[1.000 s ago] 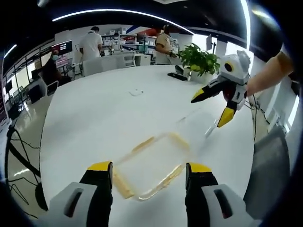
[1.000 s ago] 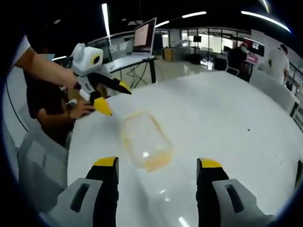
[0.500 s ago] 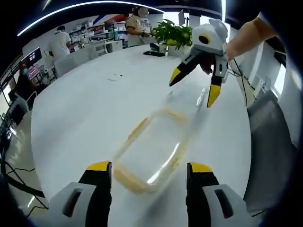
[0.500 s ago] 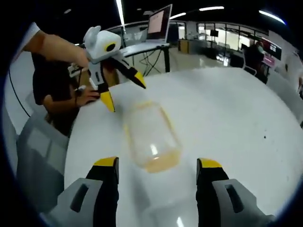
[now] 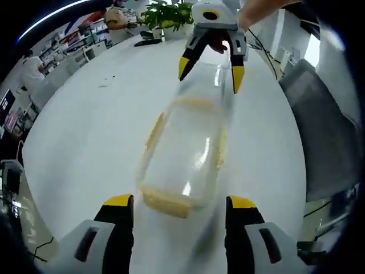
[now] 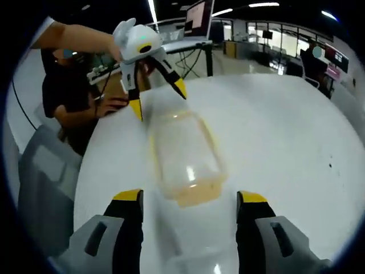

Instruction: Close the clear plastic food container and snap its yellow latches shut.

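My left gripper [image 5: 174,208] is wide open, empty, facing one end of the container [image 5: 185,151] mid-counter [image 5: 85,131]. My right gripper [image 6: 188,205] is open too, at the opposite end. Lid looks on; yellow latches prob. not snapped yet.

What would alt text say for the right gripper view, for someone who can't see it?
A clear container with yellow edges lies on a white table between two open hand-held grippers: the right one nearest, the left one opposite, held in a person's hand.

A white table [image 5: 85,131] bears the clear container [image 5: 185,154] with yellow latches, lying on its surface.
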A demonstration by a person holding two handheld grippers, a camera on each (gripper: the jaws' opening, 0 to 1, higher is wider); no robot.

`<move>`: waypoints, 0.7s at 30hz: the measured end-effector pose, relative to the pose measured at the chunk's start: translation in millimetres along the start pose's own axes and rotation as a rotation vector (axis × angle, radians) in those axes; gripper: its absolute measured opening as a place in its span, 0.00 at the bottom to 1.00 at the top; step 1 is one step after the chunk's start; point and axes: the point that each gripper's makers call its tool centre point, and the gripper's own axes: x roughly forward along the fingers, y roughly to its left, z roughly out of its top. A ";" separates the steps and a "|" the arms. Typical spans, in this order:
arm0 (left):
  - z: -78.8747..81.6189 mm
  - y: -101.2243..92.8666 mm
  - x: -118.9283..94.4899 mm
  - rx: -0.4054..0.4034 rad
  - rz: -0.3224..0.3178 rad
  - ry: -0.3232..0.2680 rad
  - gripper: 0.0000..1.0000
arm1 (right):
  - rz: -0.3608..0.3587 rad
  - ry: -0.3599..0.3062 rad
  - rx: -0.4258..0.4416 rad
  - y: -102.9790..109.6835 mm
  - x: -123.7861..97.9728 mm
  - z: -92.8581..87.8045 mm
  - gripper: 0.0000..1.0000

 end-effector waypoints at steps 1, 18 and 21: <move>-1.0 2.6 1.1 0.003 0.000 0.004 0.61 | 0.004 0.007 -0.008 0.3 1.6 -0.3 0.64; -16.7 5.6 16.8 0.213 -0.052 0.060 0.58 | 0.053 0.080 -0.096 -2.1 24.2 -11.6 0.64; -14.5 6.0 17.6 0.220 -0.053 0.056 0.57 | 0.058 0.089 -0.113 -2.3 25.8 -12.9 0.63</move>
